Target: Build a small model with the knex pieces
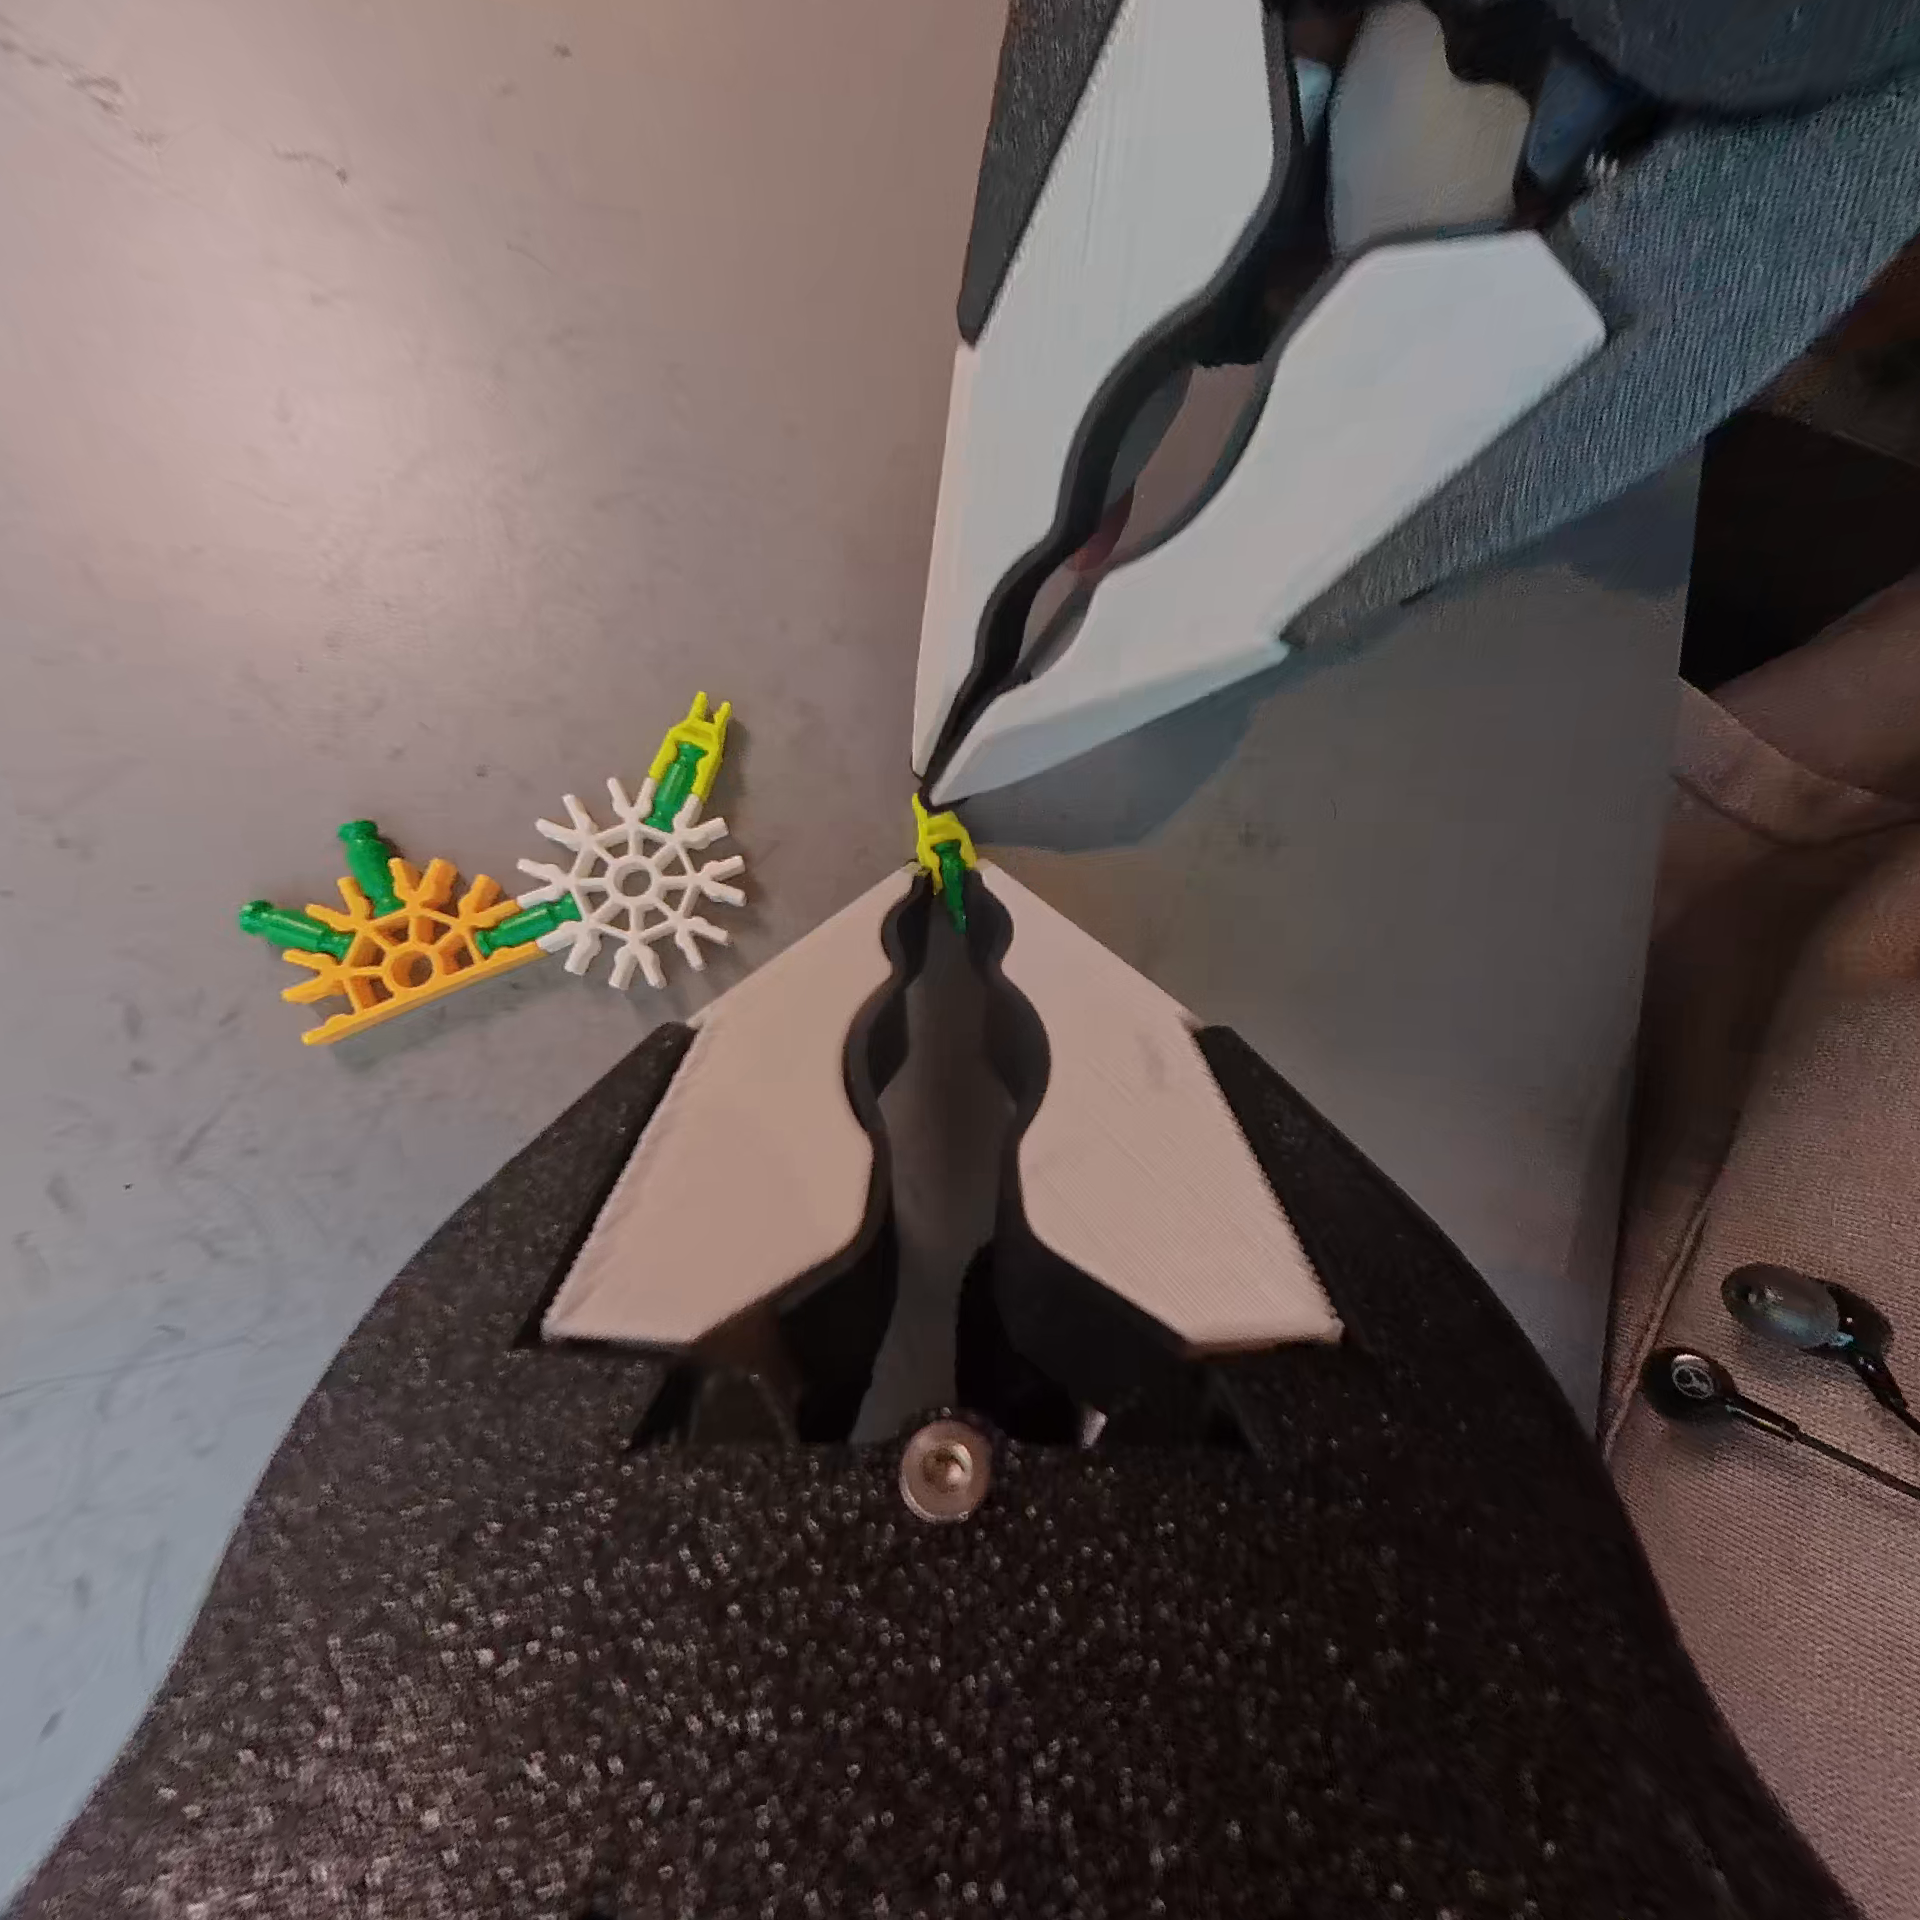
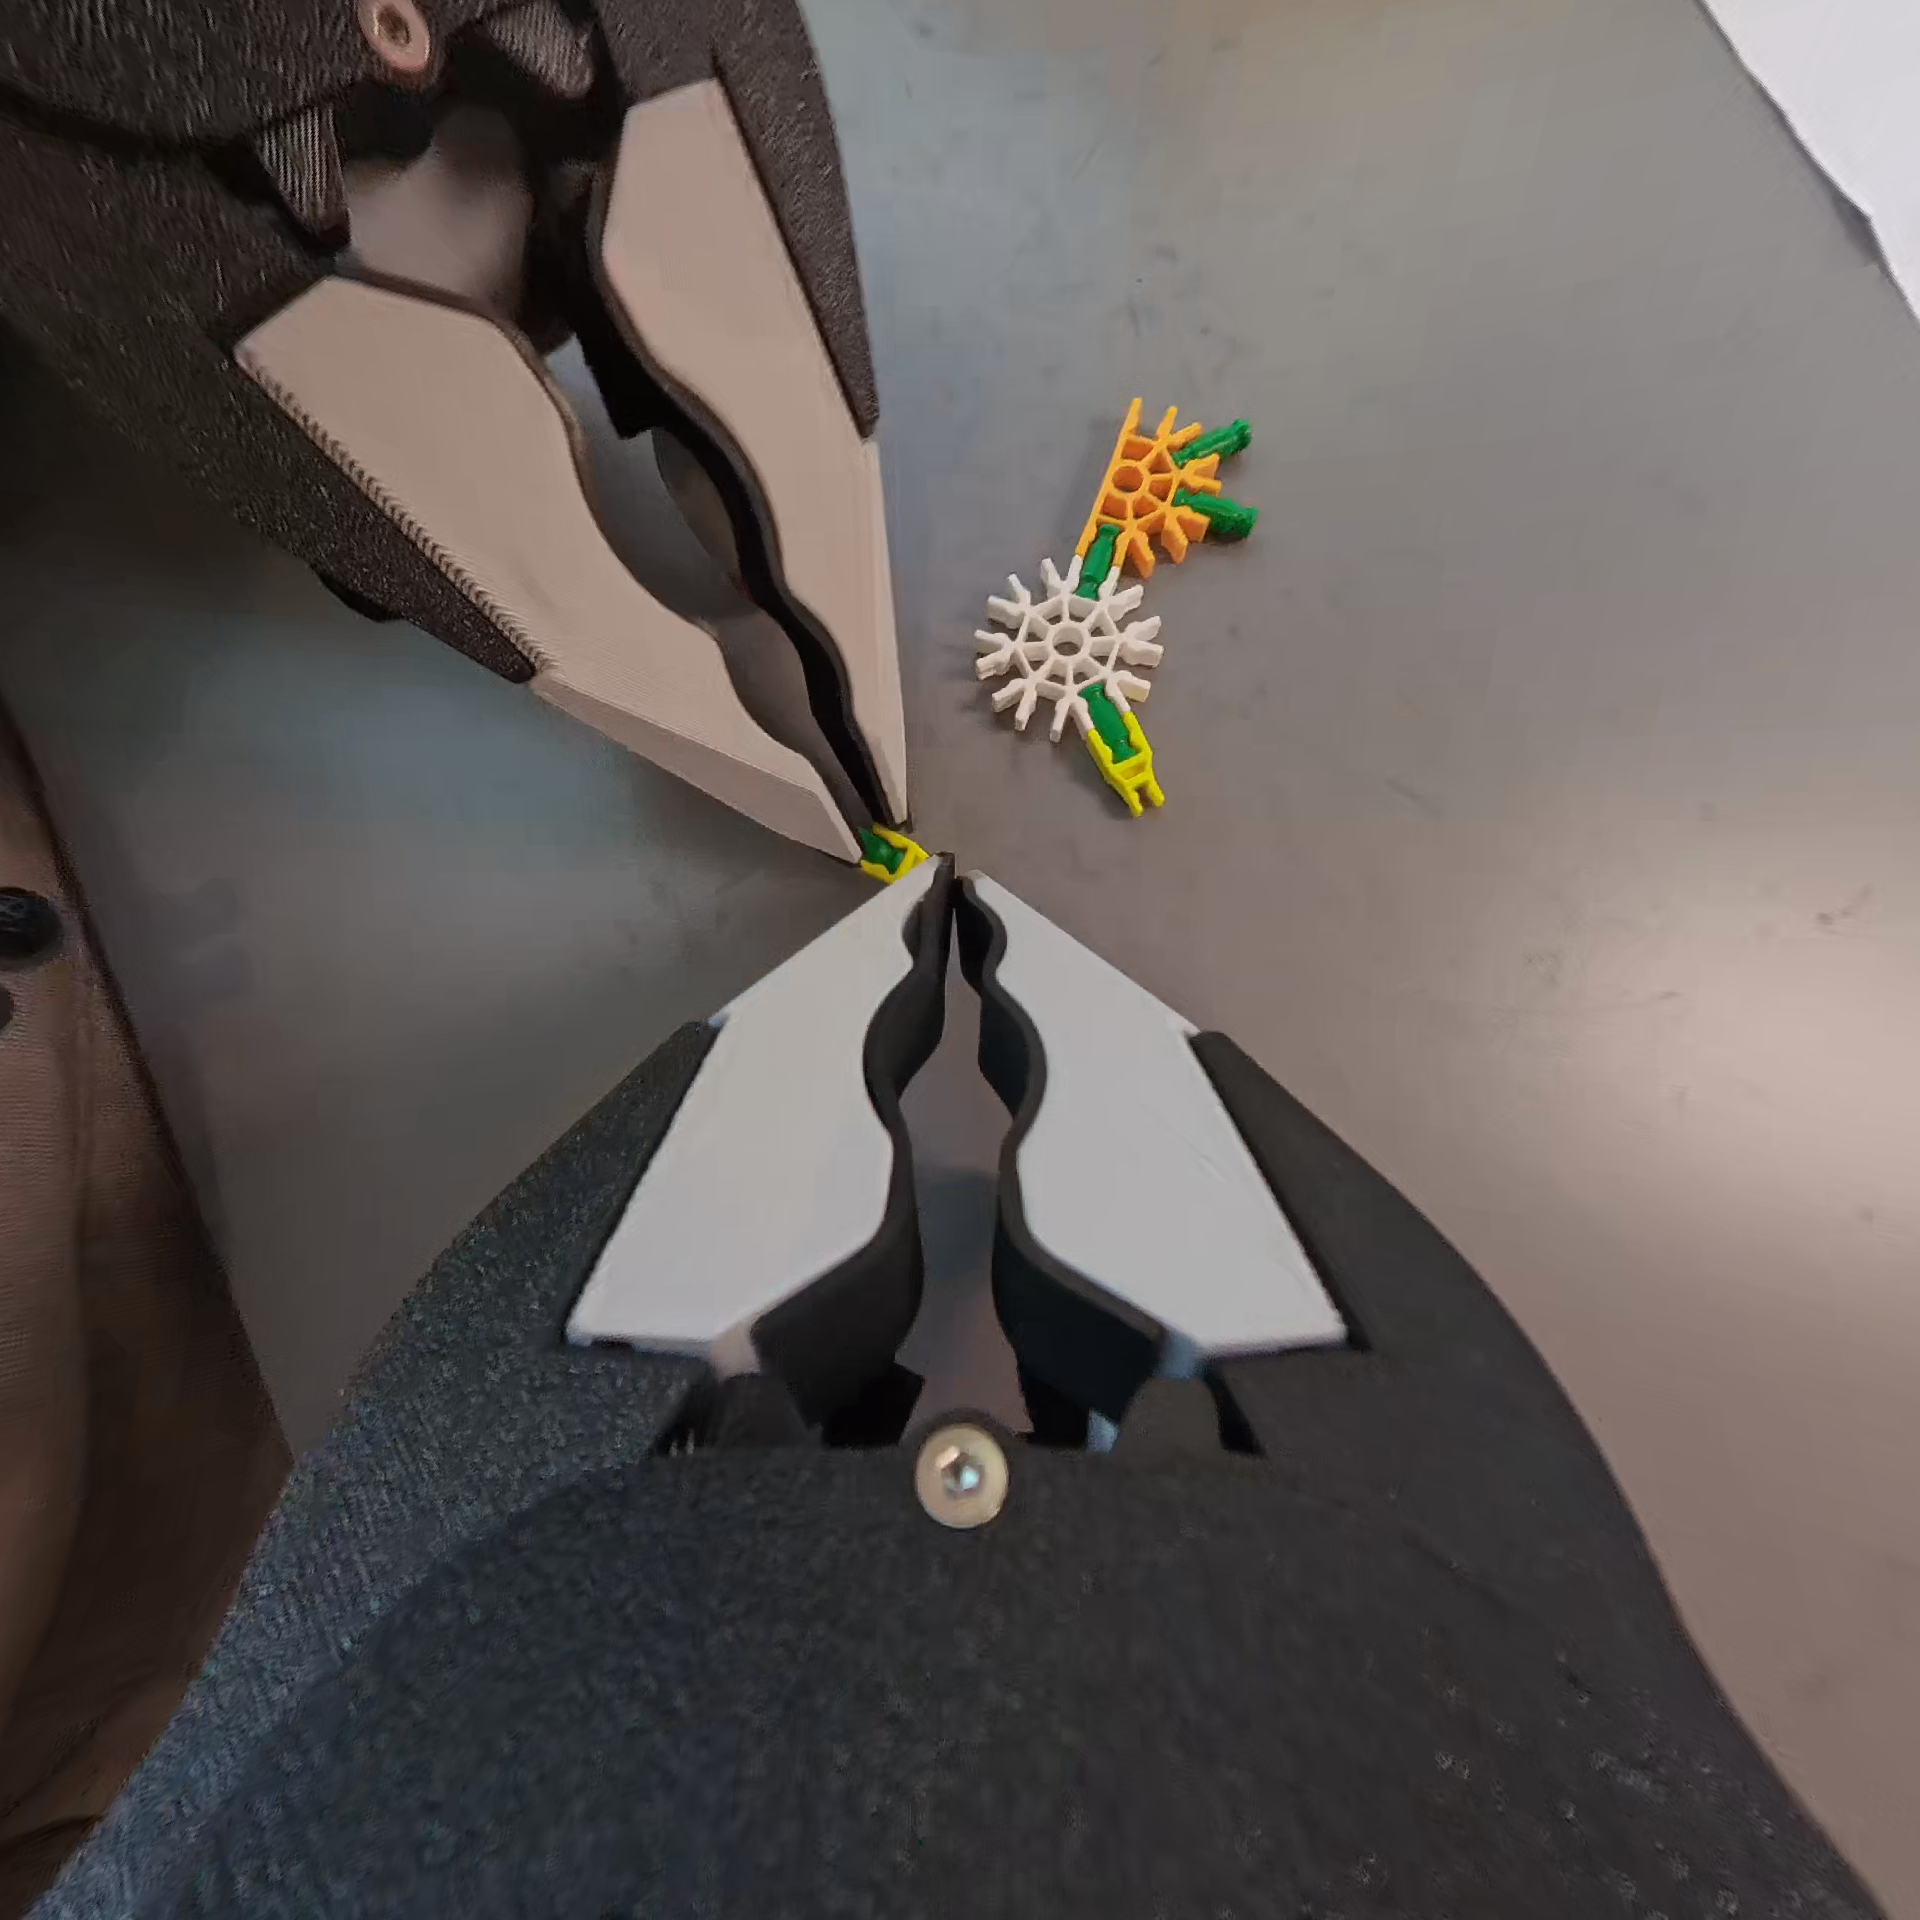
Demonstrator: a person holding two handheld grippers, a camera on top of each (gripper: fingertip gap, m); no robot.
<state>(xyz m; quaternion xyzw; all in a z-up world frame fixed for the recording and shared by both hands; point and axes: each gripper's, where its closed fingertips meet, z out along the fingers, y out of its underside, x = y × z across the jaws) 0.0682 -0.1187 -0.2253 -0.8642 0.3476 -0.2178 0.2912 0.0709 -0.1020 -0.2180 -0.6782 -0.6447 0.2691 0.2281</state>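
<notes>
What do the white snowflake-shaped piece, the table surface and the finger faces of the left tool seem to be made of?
White snowflake-shaped piece: likely moulded hard plastic, with an even colour, crisp thin spokes and a slight sheen.
Table surface: grey, smooth and faintly reflective with scuffs; metal or laminate, I cannot tell which.
Left tool fingers: probably 3D-printed plastic, matte, with fine parallel layer lines.

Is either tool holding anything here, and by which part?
The left tool pinches a short green rod by its shaft; the right tool grips the yellow clip on the rod's other end.
</notes>
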